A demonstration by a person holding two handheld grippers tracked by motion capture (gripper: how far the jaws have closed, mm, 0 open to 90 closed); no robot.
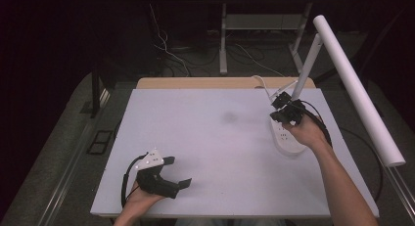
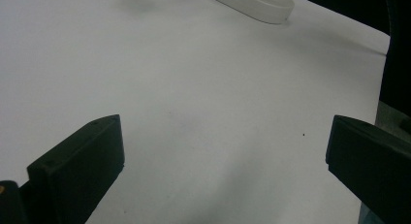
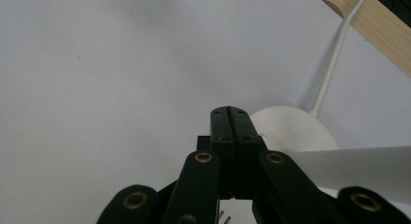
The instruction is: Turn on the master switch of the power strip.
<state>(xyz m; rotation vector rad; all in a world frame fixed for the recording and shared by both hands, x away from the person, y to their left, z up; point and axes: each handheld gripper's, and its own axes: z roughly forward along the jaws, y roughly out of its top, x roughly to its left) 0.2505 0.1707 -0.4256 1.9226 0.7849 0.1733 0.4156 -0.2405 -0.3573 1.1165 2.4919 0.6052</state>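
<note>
Left gripper (image 1: 175, 172) sat low left of the high view on the white table sheet (image 1: 210, 138), jaws spread wide, nothing between them. Right gripper (image 1: 280, 108) was at right of centre, directly over the white oval power strip (image 1: 286, 140); jaws pressed together, whether on anything could not be told. White cord (image 3: 334, 59) ran from the strip's far end toward the wooden table edge (image 3: 373, 30) at upper right. Long white tube (image 1: 359, 89) leaned at right
</note>
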